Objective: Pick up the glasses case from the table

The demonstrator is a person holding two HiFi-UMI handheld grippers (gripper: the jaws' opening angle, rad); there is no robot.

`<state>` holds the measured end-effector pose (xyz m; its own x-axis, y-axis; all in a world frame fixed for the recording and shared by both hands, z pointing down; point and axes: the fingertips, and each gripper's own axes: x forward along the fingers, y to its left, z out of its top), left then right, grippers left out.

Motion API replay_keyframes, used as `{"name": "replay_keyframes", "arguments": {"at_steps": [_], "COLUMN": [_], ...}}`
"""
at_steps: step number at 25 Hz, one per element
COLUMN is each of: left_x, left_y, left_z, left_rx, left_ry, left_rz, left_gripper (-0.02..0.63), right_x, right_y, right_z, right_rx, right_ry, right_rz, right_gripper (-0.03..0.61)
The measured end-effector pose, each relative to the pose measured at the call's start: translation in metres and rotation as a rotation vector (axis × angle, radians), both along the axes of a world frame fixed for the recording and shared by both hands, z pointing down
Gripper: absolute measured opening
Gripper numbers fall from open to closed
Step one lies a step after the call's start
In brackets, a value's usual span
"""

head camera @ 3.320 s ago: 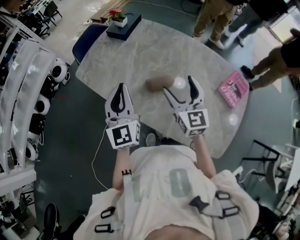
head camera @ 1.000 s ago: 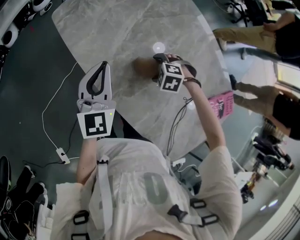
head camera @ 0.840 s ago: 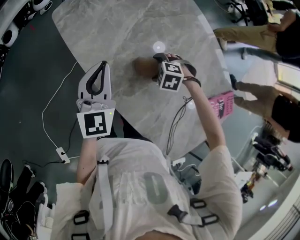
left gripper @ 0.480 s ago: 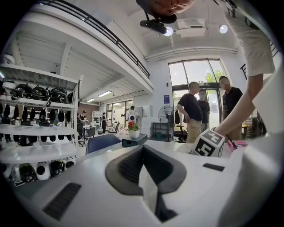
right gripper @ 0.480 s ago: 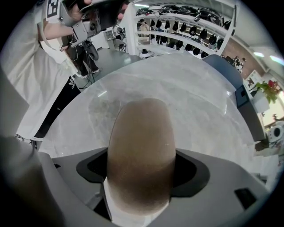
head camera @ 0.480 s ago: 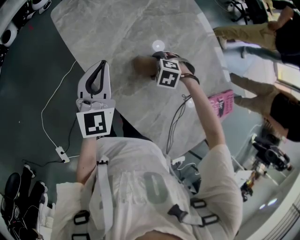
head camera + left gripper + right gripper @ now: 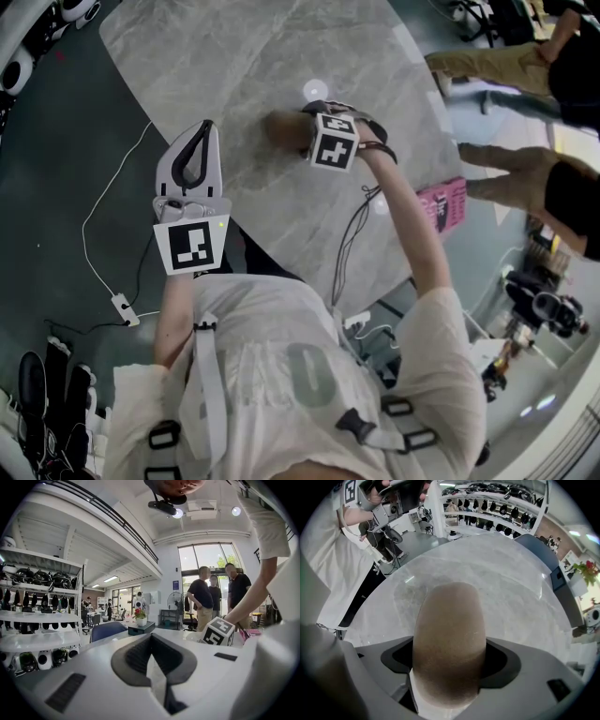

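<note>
- The brown glasses case point(image 7: 284, 127) is gripped by the right claw point(image 7: 302, 133), which is closed tight on its two sides.
- In the right gripper view the case is seen sticking out from the claw toward 12 o'clock.
- The case is seen over the middle of the grey desk point(image 7: 234, 66). Whether it touches the desk cannot be told.
- The left claw point(image 7: 203, 129) is pressed shut with nothing in it. It is held at 8 o'clock from the case, by the desk edge.
- A pink book point(image 7: 442, 204) is seen at 4 o'clock from the case.
</note>
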<state>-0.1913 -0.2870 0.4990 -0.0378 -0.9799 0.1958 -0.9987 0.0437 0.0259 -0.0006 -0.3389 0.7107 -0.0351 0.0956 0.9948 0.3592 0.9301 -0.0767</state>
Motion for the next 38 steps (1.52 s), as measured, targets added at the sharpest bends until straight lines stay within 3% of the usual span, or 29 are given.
{"name": "replay_keyframes", "arguments": {"at_steps": [11, 21, 31, 38], "left_x": [0.002, 0.014, 0.017, 0.035], "left_y": [0.001, 0.015, 0.005, 0.013], "left_z": [-0.015, -0.042, -0.103, -0.141], "left_rx": [0.033, 0.092, 0.209, 0.289], "left_ry": [0.002, -0.005, -0.047, -0.085], "left_rz": [-0.003, 0.022, 0.040, 0.088], "left_gripper": [0.003, 0.003, 0.003, 0.003], "right_x": [0.001, 0.006, -0.007, -0.001], "right_y": [-0.001, 0.015, -0.006, -0.010], "right_z": [0.000, -0.018, -0.118, -0.195], "right_rx": [0.022, 0.035, 0.201, 0.350], "right_ry": [-0.014, -0.064, -0.275, -0.508], "right_rz": [0.017, 0.136, 0.216, 0.354], "right_gripper": [0.385, 0.383, 0.383, 0.383]}}
